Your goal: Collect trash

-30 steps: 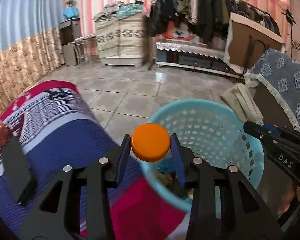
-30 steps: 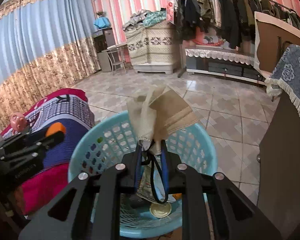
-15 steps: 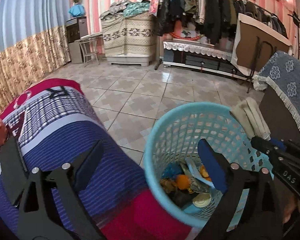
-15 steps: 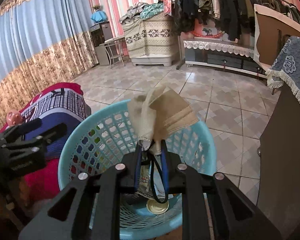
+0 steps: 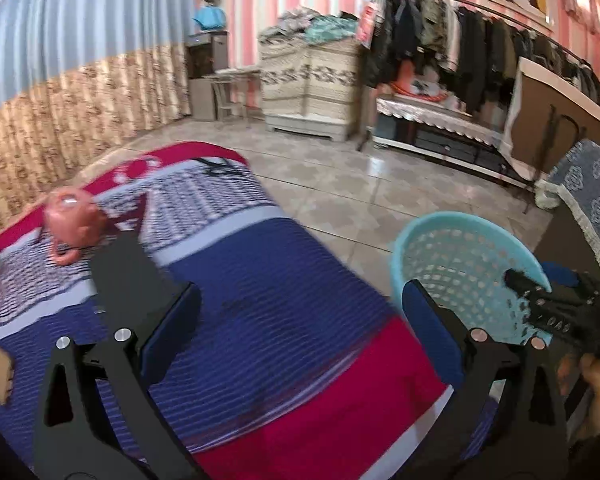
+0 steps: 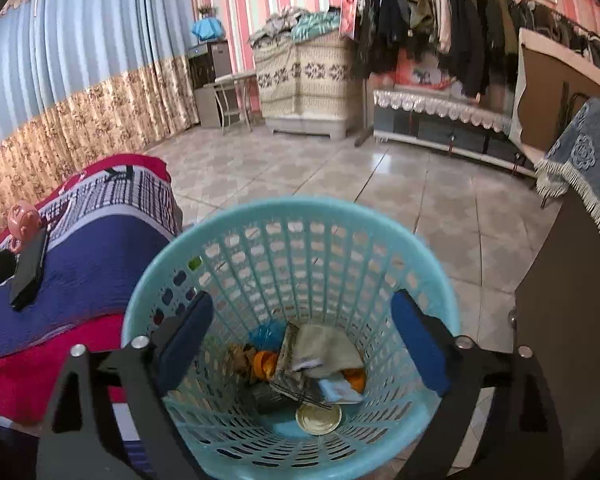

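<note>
A light blue plastic basket (image 6: 292, 212) stands on the floor beside the bed; it also shows in the left wrist view (image 5: 460, 224). Inside lie a beige cloth (image 6: 324, 344), an orange cap (image 6: 266, 362), a round metal lid (image 6: 318, 418) and other scraps. My right gripper (image 6: 300, 340) is open and empty right above the basket's mouth. My left gripper (image 5: 296, 332) is open and empty over the bed's blue and red blanket (image 5: 260, 320). The right gripper's tip (image 5: 540, 304) shows at the basket in the left wrist view.
A pink toy (image 5: 74, 220) and a flat black device (image 5: 124, 280) lie on the blanket; both also show in the right wrist view (image 6: 22, 220) (image 6: 30, 268). A dark cabinet with a blue cloth (image 6: 588, 168) stands right of the basket. Tiled floor (image 6: 380, 176) lies beyond.
My left gripper opened, dropped the orange cap into the basket and swung left over the bed. My right gripper opened and the beige cloth fell into the basket.
</note>
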### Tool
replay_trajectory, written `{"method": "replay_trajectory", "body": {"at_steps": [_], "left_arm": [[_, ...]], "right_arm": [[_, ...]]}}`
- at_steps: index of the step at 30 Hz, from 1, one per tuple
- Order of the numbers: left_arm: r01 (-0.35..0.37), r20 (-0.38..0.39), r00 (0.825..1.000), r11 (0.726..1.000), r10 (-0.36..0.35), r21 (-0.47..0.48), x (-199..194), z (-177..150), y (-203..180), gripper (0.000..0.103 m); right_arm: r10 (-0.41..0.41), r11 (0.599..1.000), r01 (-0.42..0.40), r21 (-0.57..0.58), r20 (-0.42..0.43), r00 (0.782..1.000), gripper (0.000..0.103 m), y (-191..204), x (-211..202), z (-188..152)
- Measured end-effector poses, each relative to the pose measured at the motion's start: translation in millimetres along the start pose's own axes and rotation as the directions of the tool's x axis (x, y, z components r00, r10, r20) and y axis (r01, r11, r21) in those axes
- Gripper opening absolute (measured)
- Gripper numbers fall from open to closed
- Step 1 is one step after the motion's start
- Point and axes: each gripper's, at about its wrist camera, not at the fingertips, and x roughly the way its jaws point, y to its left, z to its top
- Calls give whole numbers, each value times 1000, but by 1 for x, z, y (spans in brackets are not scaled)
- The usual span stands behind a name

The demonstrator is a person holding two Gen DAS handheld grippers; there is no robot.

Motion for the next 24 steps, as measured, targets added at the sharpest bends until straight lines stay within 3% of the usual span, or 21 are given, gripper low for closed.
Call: {"method": "replay_trajectory", "body": {"at_steps": [7, 11, 16, 21, 24], "left_arm": [[-111, 24, 993, 992, 112, -53, -45, -18, 47, 97], [-182, 47, 981, 980, 186, -74, -73, -34, 70, 97], [-218, 54, 973, 970, 224, -109, -106, -52, 89, 97], [-260, 104, 956, 955, 275, -140, -141, -74, 103, 97], [-267, 133, 948, 951, 289, -158, -158, -85, 106, 97]], "right_arm": [[24, 999, -23, -22, 42, 999, 97, 15, -28, -1], [85, 996, -83, -25, 103, 991, 99, 33, -53, -1], [181, 983, -179, -24, 159, 971, 99, 60, -86, -4], [257, 966, -255, -35, 148, 955, 99, 89, -105, -14], [259, 965, -250, -73, 155, 953, 99, 108, -118, -26]]}}
